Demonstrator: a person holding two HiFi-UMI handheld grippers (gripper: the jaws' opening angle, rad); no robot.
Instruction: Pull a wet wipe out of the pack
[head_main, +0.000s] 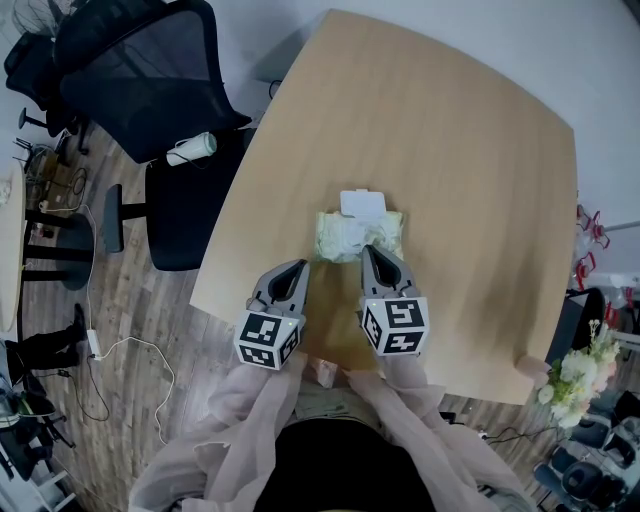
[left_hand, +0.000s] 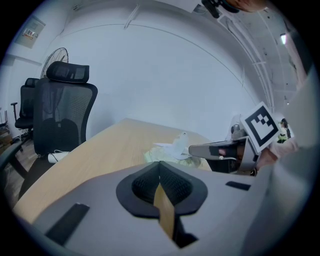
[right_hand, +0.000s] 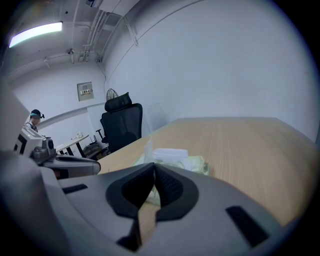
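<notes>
Counter (head_main: 450, 150) | pack (head_main: 345, 236), lid (head_main: 362, 203) open | left tongs (head_main: 299, 266) closed, empty | right tongs (head_main: 370, 250) closed, tips at pack

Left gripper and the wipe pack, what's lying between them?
Nothing: the head view shows only bare table between the left gripper and the wipe pack.

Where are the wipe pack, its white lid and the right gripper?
wipe pack (head_main: 338, 236), head view, on its green top, left of the gripper tips.
white lid (head_main: 362, 203), head view, middle of the flap.
right gripper (head_main: 370, 250), head view, at its closed fingertips by the pack.
</notes>
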